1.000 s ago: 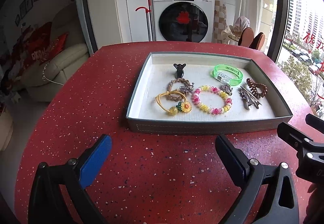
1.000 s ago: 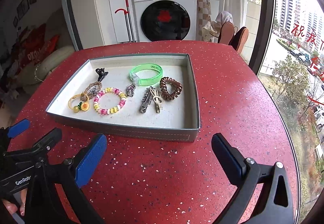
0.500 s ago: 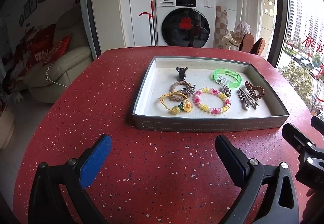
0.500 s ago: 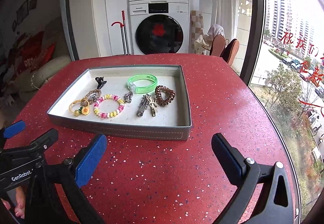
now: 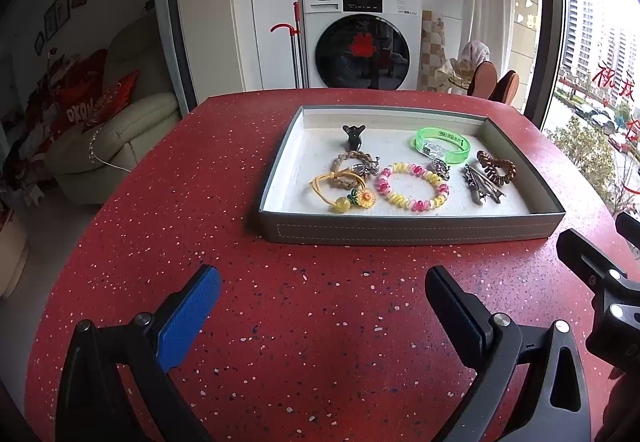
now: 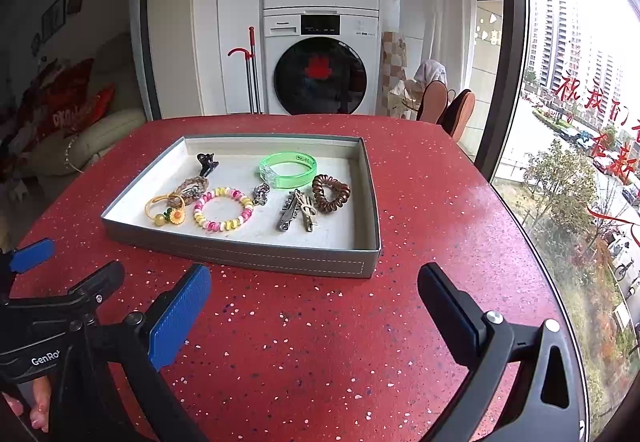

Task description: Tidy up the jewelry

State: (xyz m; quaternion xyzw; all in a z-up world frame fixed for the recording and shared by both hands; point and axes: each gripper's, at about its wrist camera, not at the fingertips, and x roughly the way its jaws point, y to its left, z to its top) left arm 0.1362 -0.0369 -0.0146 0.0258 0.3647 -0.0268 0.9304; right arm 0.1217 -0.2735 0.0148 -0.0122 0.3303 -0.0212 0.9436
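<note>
A home interior is shown. Stacked laundry machines (image 6: 320, 42) are seen behind a red speckled table (image 6: 320, 342), and a cream sofa (image 5: 116, 138) with red cushions is seen at left.

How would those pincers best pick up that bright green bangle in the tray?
Judging by its pose, come down from above and pinch one wall of the green bangle: one finger inside the ring, one outside. It lies flat in the tray, and its far arc is clear, while a small silver charm crowds the near side.
</note>
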